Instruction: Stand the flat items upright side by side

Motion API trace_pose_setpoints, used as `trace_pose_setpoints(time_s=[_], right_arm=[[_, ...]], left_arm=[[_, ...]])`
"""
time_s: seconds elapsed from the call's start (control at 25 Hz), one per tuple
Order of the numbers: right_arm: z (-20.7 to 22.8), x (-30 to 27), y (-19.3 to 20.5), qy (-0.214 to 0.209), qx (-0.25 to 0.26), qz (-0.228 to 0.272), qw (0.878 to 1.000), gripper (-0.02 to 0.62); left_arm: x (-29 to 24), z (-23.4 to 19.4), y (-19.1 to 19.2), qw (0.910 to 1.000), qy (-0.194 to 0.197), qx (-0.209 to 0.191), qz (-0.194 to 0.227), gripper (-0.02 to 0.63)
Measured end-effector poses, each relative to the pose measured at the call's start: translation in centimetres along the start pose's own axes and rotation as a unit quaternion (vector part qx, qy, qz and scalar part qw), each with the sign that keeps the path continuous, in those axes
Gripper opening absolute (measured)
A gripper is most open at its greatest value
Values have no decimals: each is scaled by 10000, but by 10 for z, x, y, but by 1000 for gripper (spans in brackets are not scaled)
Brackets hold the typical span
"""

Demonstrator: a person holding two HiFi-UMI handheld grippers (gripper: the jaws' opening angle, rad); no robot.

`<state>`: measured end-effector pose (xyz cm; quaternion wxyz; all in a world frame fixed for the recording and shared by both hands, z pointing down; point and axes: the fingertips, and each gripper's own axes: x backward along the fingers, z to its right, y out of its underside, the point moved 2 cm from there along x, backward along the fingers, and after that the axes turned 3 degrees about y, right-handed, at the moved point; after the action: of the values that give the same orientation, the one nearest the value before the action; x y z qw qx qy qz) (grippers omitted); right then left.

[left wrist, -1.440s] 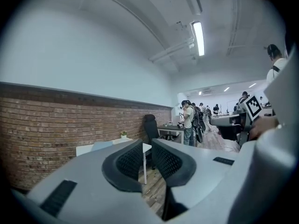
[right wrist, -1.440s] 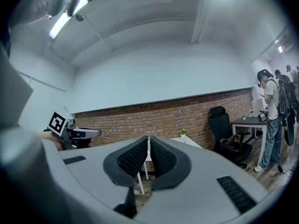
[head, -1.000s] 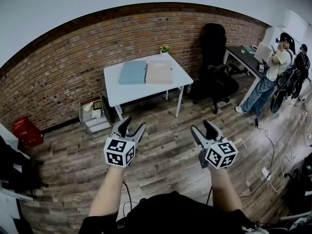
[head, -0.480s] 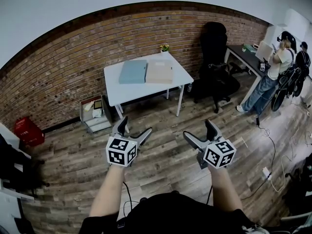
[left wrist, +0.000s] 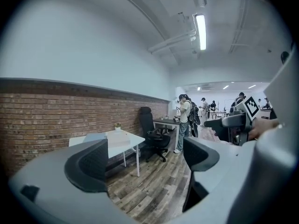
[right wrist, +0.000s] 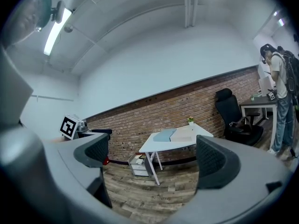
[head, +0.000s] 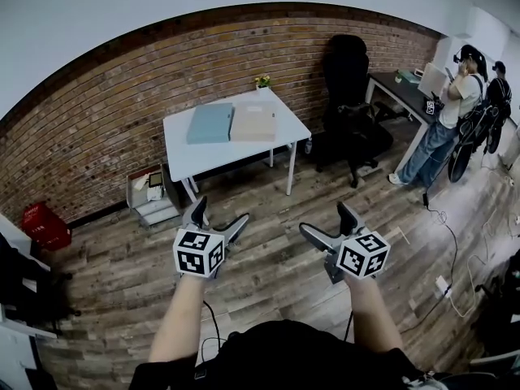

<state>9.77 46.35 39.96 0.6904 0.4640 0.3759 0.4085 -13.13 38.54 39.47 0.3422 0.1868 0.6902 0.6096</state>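
- Left gripper [head: 220, 213], well short of counter [head: 195, 159]: fingers [left wrist: 86, 167] just opened wide, empty, likely prepping a grasp.
- Blue item [head: 210, 123], beige item [head: 253, 121] flat side by side on counter, untouched.
- Right gripper [head: 323, 218], same: fingers just opened wide, empty.

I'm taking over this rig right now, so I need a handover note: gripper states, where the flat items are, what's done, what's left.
Left gripper: open, empty; its jaws have just been opening.
Right gripper: same.
Blue item and beige item: lying flat, side by side on the white table, far ahead of both grippers.
Done: nothing stood up yet.
Left: approach the table, stand both upright side by side.
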Motion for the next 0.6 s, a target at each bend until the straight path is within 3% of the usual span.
trace_pose_setpoints(time_s=[0.32, 0.6], right_arm=[[37, 30, -2, -144, -58, -49, 9999, 568], [63, 33, 5, -36, -269, -97, 9996, 566]], left_arm=[[-25, 39, 13, 9997, -82, 196, -97, 499], [-42, 39, 19, 9995, -41, 234, -212, 499]])
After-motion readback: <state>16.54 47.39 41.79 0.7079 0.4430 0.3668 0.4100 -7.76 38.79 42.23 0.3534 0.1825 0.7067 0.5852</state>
